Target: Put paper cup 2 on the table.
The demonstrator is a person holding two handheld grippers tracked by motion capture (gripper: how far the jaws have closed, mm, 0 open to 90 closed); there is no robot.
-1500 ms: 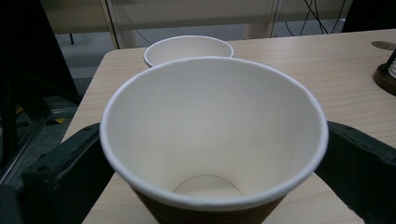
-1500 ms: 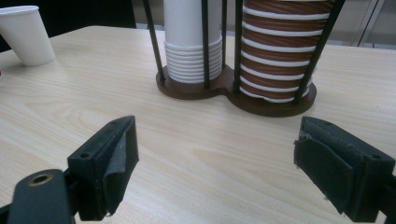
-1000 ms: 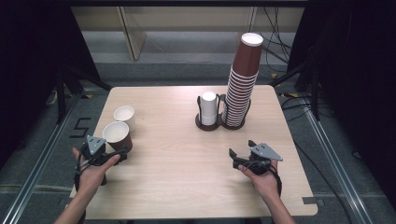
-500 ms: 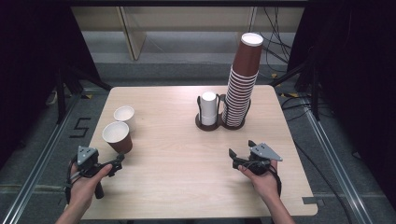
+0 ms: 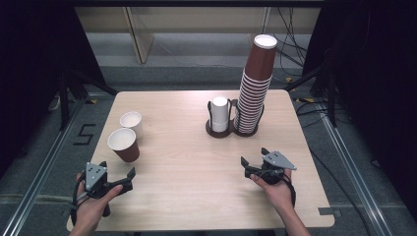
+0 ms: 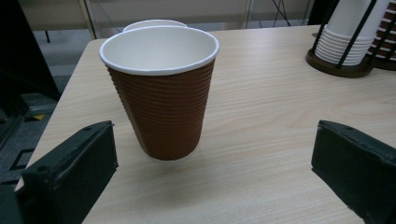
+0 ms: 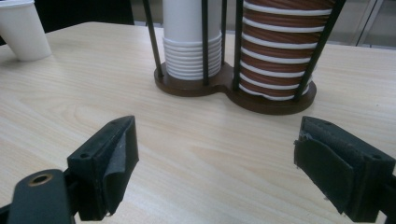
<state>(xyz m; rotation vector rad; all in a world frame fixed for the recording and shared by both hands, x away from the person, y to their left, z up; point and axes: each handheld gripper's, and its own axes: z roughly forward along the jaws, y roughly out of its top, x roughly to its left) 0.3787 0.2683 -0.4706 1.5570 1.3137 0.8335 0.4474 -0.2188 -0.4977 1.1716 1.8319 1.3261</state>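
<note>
**Brown cup standing free ahead of open left gripper**

The left gripper [image 5: 129,178] is sitting at the near left edge of the table [image 5: 187,196], its jaws spread wide and holding nothing. Just ahead of it the brown cup [image 5: 124,144] is standing upright, apart from both jaws: ribbed brown wall, white rim, white inside, tapering toward its base. In the left gripper view the cup [image 6: 161,91] is showing empty. A white cup [image 5: 131,121] is standing just behind it. Farther right, a dark rack [image 5: 231,130] is holding a short white stack [image 5: 220,113] and a tall brown stack [image 5: 255,81]. The right gripper [image 5: 253,163] is resting near the right edge, jaws apart and empty.
</note>
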